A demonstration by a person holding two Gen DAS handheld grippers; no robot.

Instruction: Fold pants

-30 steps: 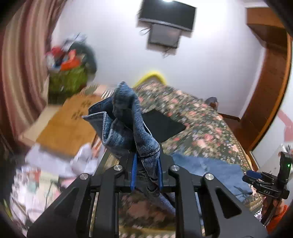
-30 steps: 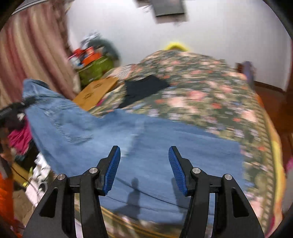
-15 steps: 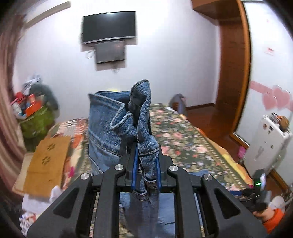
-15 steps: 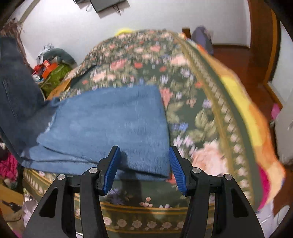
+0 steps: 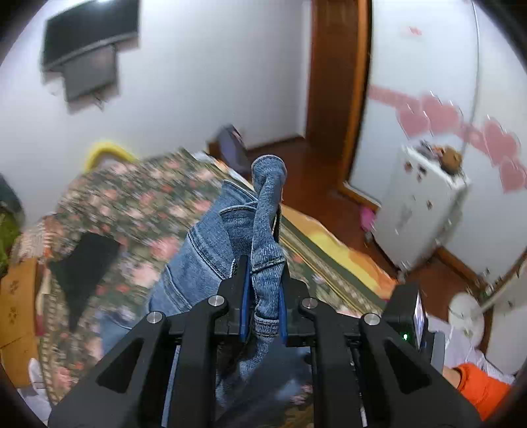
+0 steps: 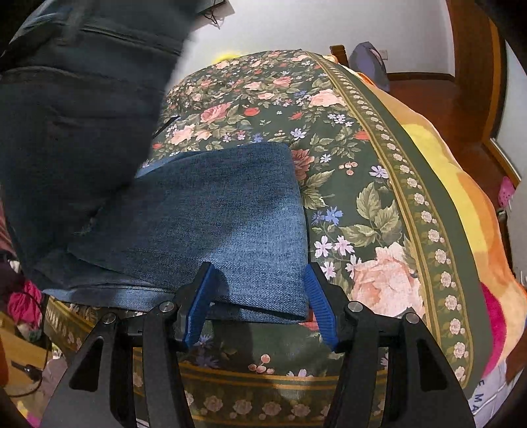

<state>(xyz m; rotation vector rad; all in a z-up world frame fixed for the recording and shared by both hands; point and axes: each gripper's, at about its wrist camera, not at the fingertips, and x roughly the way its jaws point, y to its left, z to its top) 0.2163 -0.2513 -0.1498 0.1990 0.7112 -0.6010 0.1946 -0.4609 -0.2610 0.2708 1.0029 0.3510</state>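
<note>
Denim pants point(image 6: 214, 217): heavy, floppy, lying near bed point(image 6: 378, 138) front edge, waist end lifted. Left gripper point(image 5: 262, 306) clamped on bunched waistband; right gripper point(image 6: 257, 296) spread wide at leg hems, likely best hold.

- Floral bedspread point(image 6: 369, 204) with an orange-yellow border, covering the bed.
- Black cloth point(image 5: 82, 263) lying flat on it.
- Dark television point(image 5: 89, 29) mounted on the white wall.
- White cabinet point(image 5: 425, 204) beside the wooden door frame point(image 5: 339, 66).
</note>
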